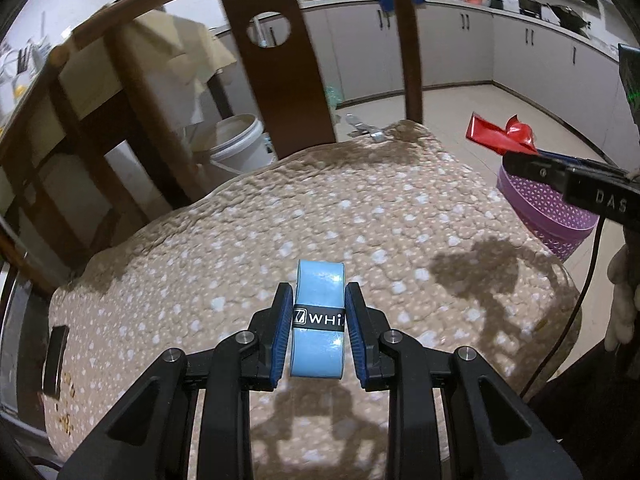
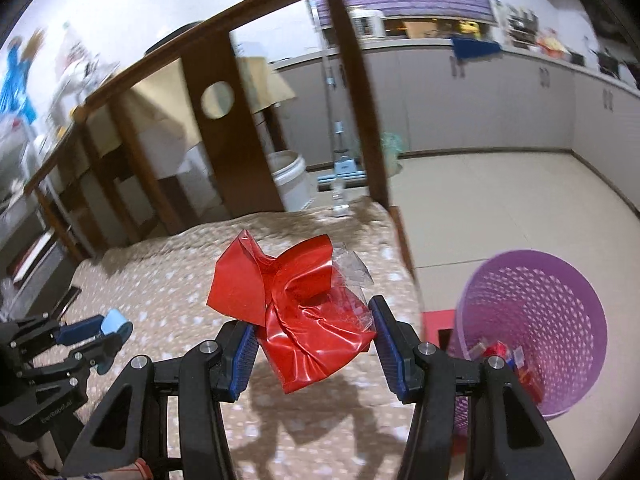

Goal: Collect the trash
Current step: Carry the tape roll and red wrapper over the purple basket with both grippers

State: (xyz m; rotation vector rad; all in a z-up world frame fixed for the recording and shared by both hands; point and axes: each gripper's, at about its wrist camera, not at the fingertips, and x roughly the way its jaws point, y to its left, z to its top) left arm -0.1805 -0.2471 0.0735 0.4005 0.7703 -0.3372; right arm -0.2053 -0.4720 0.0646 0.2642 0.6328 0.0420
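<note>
Trash first: two pieces, one per claw. Nearest in the left wrist view, the left claw point(image 1: 317, 330) is clamped on a light blue roll point(image 1: 318, 320) with a black band, blue pads pressing both flat sides, roll standing on edge with its long axis running away from the camera. It hangs over the cushion point(image 1: 280, 220), a beige spotted quilted pad on a wooden chair point(image 1: 276, 52); not resting on it as far as I can tell.

Right wrist view: the right claw point(image 2: 312, 344) grips a crumpled red wrapper point(image 2: 304, 320) with a clear plastic bit at its upper right. The wrapper fills the gap, pads squeezing both sides, jaws partly apart around the bulk. Also carried above the cushion, near its right edge.

Key relation: the purple basket point(image 2: 560, 280) stands on the floor point(image 2: 500, 200) past the cushion's right edge, lower than both claws. From the right claw it lies right and slightly ahead, close by; red scraps already sit inside. From the left claw it is farther off to the right, with the right claw in between. So the right hand is nearer and likely drops first; the left must cross more cushion.

Farther back: white bucket point(image 1: 238, 140), kitchen cabinets point(image 1: 460, 48).
</note>
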